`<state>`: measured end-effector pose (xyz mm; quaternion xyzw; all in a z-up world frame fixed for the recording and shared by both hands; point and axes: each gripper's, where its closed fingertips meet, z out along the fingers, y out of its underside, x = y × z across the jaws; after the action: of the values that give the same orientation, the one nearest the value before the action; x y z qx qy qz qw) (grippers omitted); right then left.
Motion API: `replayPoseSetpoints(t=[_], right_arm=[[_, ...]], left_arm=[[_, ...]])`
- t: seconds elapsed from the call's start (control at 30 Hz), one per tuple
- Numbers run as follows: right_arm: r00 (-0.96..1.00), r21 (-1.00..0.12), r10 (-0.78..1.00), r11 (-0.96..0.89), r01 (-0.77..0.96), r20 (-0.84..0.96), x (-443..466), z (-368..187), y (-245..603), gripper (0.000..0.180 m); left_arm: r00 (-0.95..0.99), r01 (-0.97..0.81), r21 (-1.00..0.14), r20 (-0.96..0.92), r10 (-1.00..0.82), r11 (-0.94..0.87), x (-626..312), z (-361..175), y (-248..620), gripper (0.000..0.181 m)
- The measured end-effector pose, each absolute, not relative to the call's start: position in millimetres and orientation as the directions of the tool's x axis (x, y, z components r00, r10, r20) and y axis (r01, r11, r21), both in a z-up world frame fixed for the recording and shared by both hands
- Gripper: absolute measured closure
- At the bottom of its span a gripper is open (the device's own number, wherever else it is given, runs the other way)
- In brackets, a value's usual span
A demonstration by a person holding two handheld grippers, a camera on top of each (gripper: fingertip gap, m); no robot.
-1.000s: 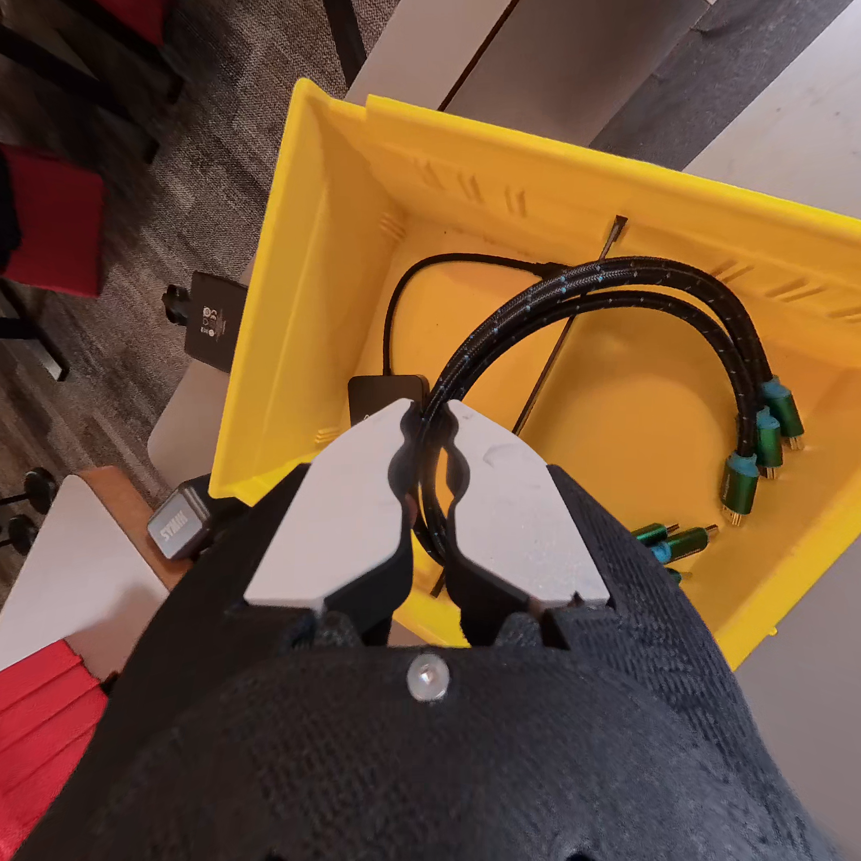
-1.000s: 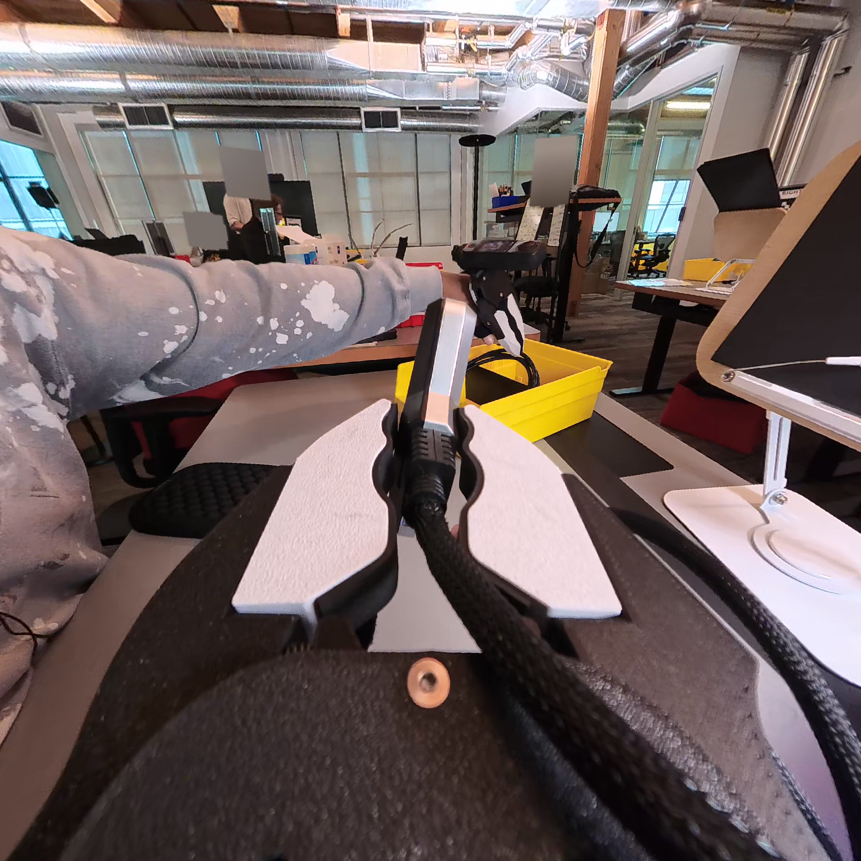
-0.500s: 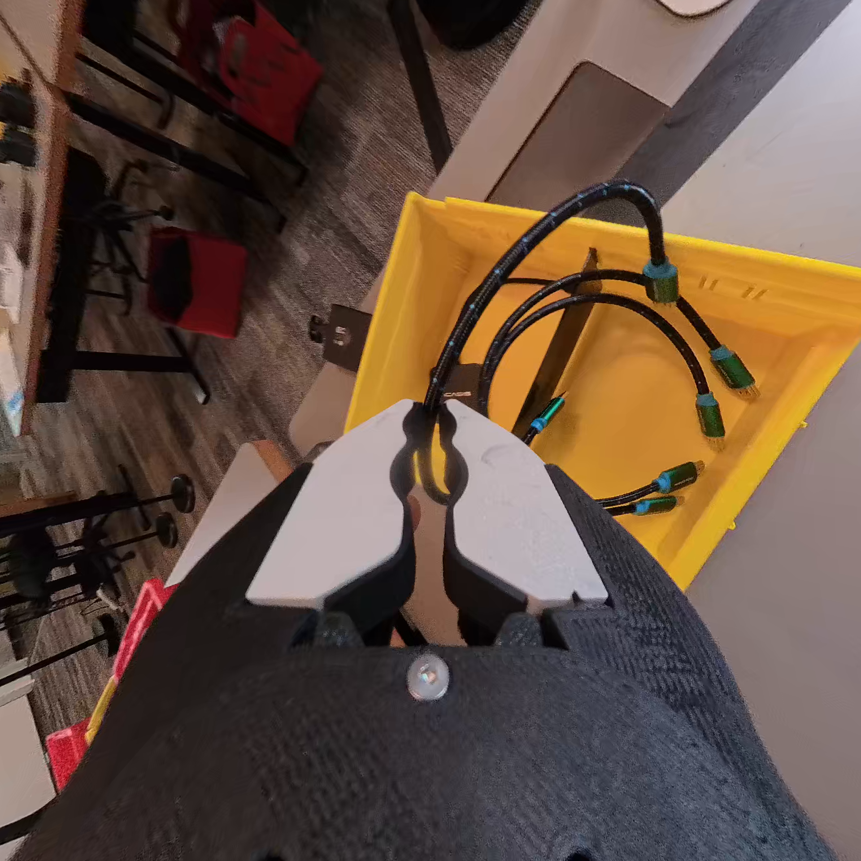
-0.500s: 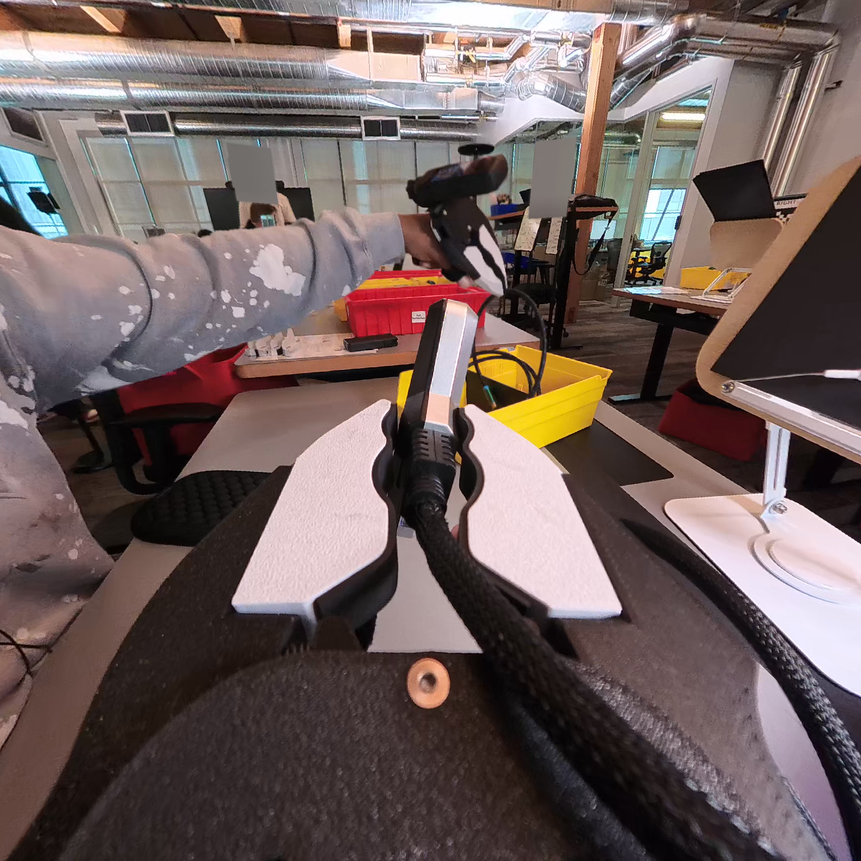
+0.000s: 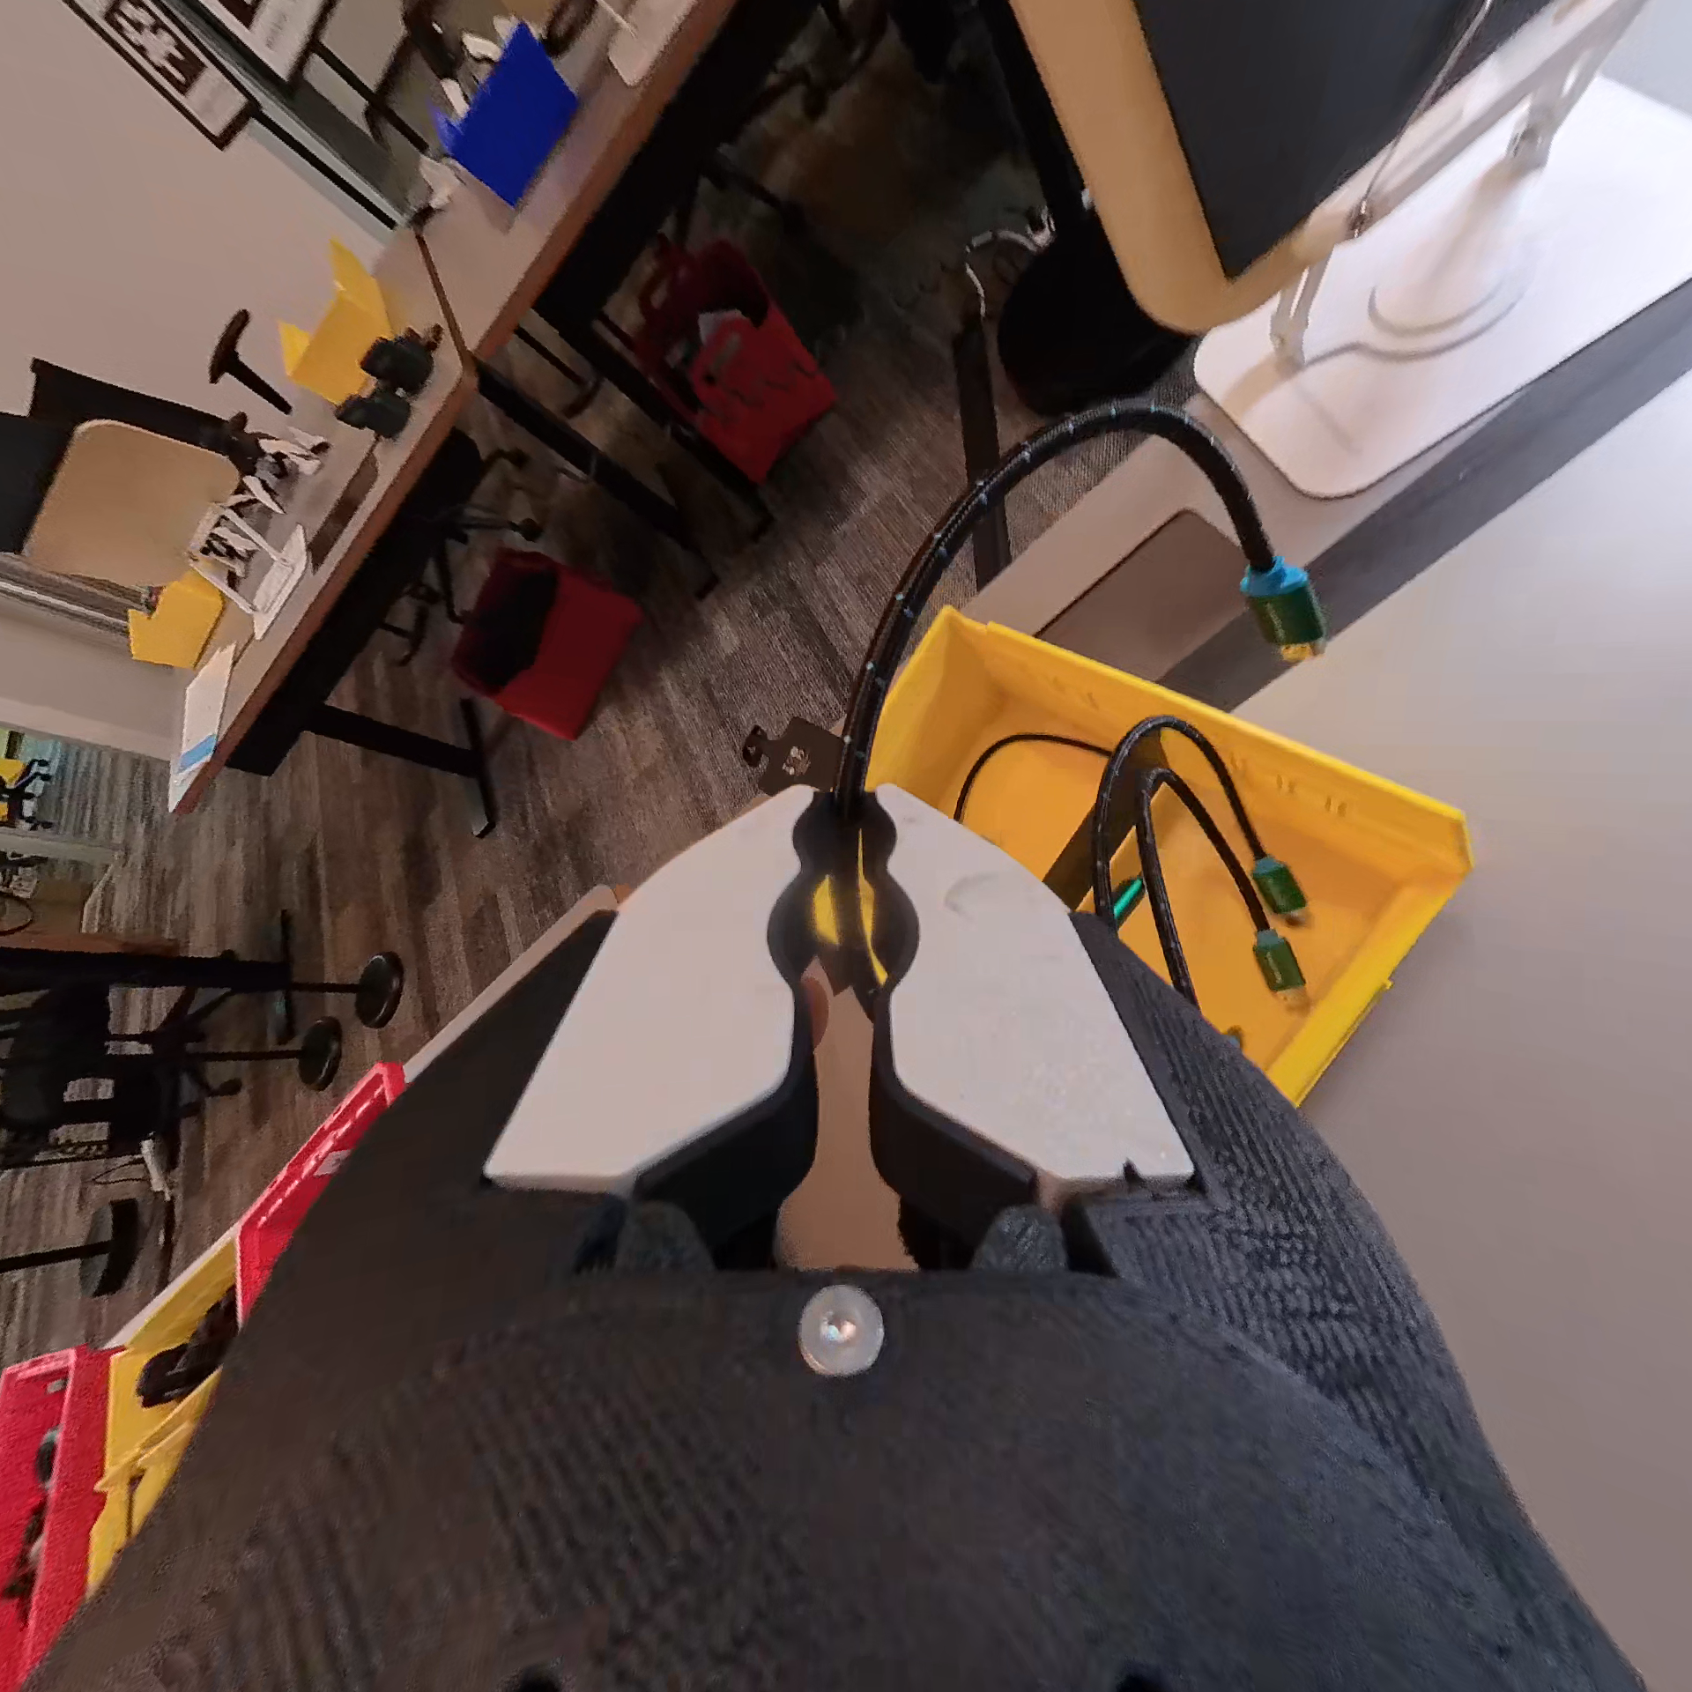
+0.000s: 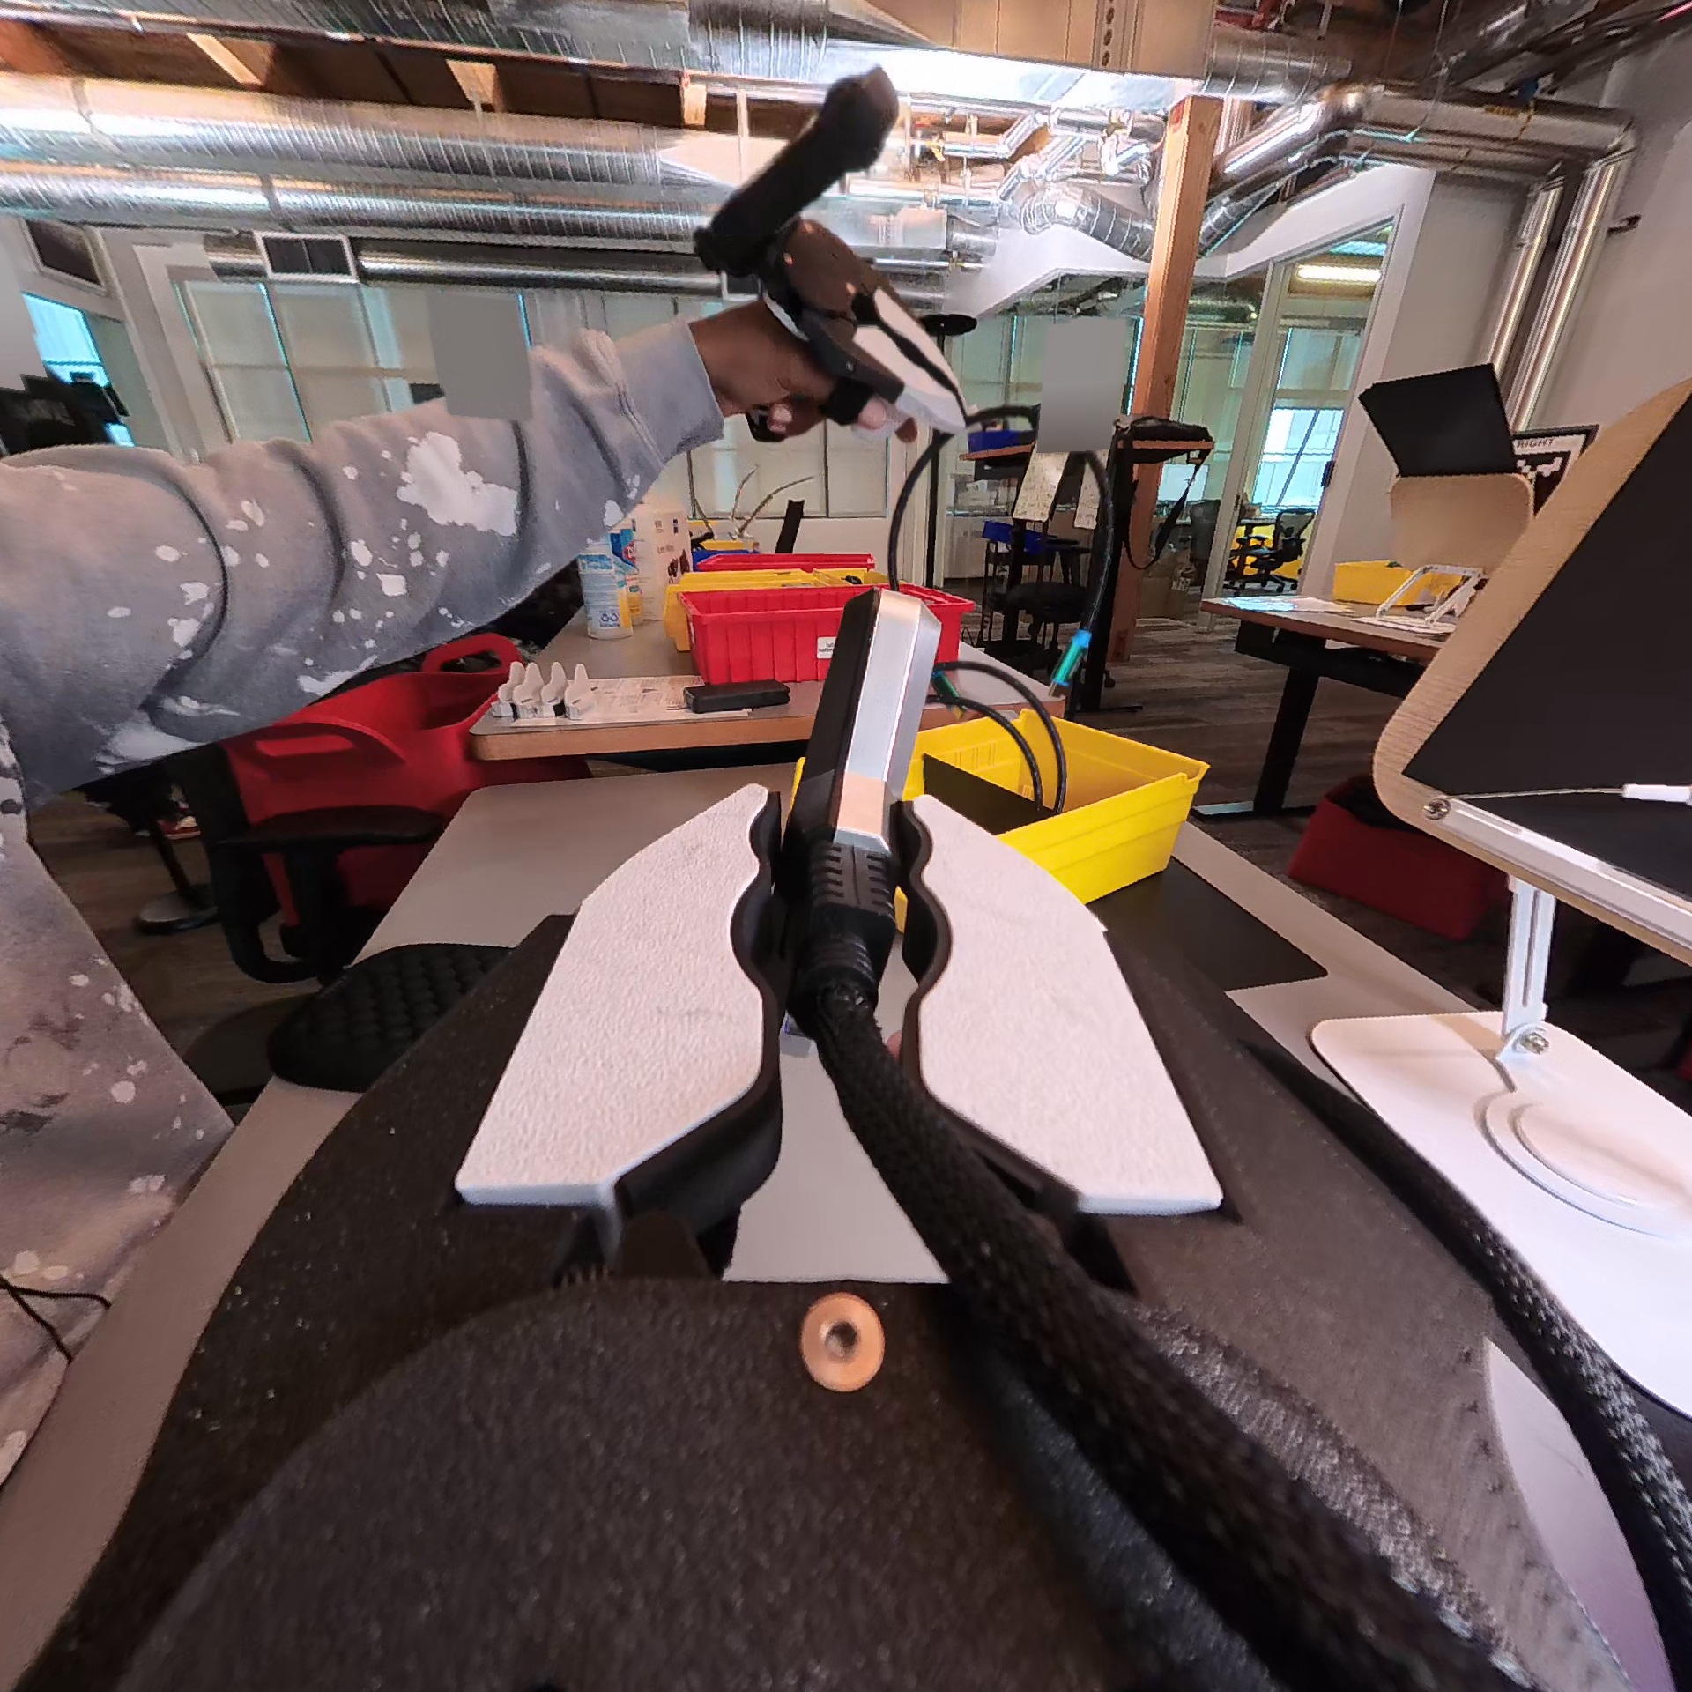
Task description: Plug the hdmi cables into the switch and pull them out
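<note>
Left gripper (image 5: 842, 810) clamped on a braided HDMI cable (image 5: 925, 586), right gripper (image 6: 838, 815) clamped on the switch (image 6: 874, 696); the dangling connector (image 5: 1282, 613) may swing and miss the port.

The left gripper (image 5: 842, 810) is raised high above the bin (image 5: 1364, 989), a braided cable (image 5: 925, 586) pinched between its fingers and arching over to a plug (image 5: 1282, 612) that hangs in the air above the bin's far wall. Two more cables (image 5: 1190, 824) lie inside the bin. The bin sits on the table (image 6: 513, 851), beyond the right gripper (image 6: 838, 824), which clamps the switch (image 6: 870, 714) upright; a tablet stand (image 6: 1556, 1099) stands to its right.
</note>
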<state>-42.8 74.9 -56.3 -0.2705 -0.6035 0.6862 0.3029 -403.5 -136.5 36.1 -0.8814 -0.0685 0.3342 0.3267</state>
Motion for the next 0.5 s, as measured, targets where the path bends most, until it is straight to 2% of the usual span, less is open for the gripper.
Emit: replayPoseSetpoints(t=[0.3, 0.37, 0.5], right_arm=[[-0.673, -0.993, 0.739, -0.089, -0.076, -0.015, -45.6, -60.6, 72.2, 0.156], [-0.675, -0.993, 0.738, -0.090, -0.076, -0.015, -45.7, -60.8, 72.2, 0.156], [-0.673, -0.993, 0.740, -0.091, -0.073, -0.018, -46.6, -62.0, 73.2, 0.156]], left_arm=[[0.674, -0.098, -0.702, -0.568, 0.472, -0.706, -403.5, 74.8, -139.2, 0.173], [0.695, -0.072, -0.743, -0.516, 0.501, -0.665, -403.3, 76.8, -138.0, 0.173], [0.806, 0.024, -0.875, -0.269, 0.527, -0.484, -392.5, 76.6, -127.2, 0.174]])
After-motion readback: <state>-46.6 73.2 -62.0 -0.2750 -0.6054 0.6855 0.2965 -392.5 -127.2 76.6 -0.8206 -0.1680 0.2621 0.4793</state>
